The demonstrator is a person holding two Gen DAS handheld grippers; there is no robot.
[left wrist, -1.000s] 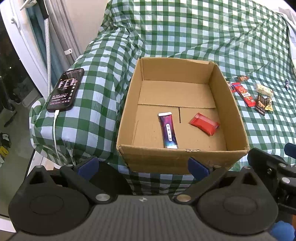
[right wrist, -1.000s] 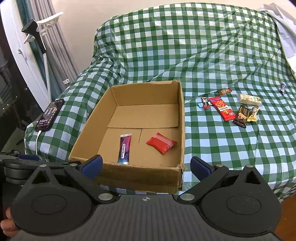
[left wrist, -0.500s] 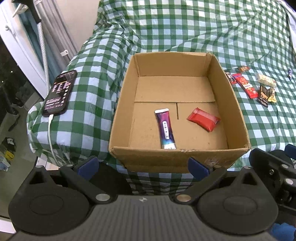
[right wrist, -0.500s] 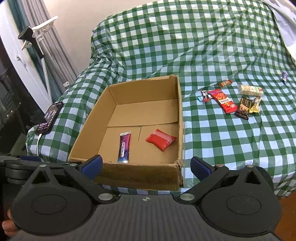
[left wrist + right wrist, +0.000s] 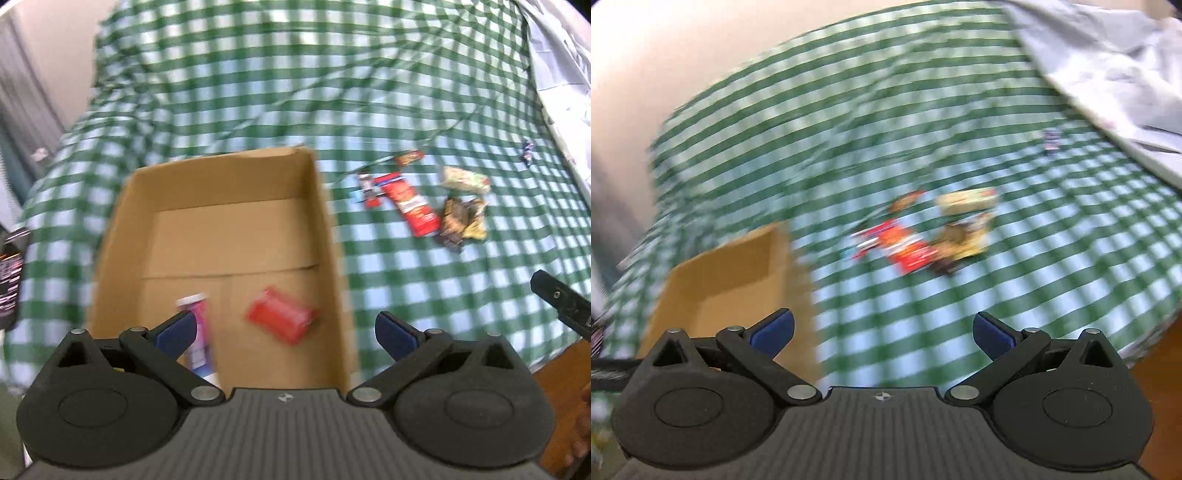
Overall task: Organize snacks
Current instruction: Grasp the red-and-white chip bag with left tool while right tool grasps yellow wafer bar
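Observation:
An open cardboard box sits on the green checked bedcover. Inside it lie a purple stick pack and a red packet. My left gripper hangs open above the box's near edge, holding nothing. To the right of the box lie several loose snacks: a long red bar, a pale bar and dark and yellow wrappers. In the blurred right wrist view the same snack cluster lies ahead, and my right gripper is open and empty with the box at lower left.
A phone lies at the bed's left edge. A small dark wrapper sits far right, near pale bedding. Part of the other gripper shows at the right edge. Wooden floor is visible at lower right.
Both views have swung quickly to the right and blurred. The snack cluster now sits closer to centre and the box has shifted left. Both grippers stay open.

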